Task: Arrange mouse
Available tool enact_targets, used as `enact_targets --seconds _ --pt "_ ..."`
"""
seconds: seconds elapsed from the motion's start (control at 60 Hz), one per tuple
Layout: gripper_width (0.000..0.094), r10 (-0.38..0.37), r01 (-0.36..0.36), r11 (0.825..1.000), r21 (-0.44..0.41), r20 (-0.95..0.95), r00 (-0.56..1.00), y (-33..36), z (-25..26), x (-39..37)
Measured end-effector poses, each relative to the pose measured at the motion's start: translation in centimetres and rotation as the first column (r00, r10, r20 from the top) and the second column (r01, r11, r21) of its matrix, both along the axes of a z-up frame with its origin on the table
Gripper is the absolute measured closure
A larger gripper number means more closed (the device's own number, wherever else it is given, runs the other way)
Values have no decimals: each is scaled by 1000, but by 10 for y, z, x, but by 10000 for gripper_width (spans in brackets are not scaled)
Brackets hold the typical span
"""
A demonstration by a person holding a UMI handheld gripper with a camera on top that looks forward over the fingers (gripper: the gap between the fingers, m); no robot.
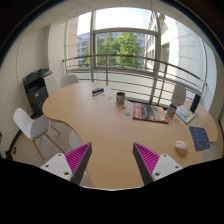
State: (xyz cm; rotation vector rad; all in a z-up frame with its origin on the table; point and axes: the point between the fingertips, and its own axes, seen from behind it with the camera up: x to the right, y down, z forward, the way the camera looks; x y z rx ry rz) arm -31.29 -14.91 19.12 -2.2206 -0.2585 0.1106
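From the gripper view, my tongs (113, 160) hang open and empty above the worktop (100, 120). The mouse (181, 146) lies beyond the right finger, beside a blue pad (200, 138). Magazines (150, 112), a cup (120, 98) and a white chair (32, 126) surround; far items blur.

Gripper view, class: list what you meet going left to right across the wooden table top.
Small dark object at the far edge → cup → magazines → white mouse → blue mouse pad. The gripper hangs above the near edge, jaws open.
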Motion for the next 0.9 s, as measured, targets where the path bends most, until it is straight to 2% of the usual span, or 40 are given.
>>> enact_targets --seconds 0.117,0.367,0.483,0.683,0.9 --pt "89 -10 10 1000 -15 9 1000 -6 -11 19" --pt "89 -48 51 996 -78 35 998 -27 -86 159" --pt "89 -68 74 994 -80 78 995 -19 -119 238" --pt "89 -95 99 995 -16 142 985 39 -150 347" --pt "90 -101 101 995 0 124 987 111 -187 404"
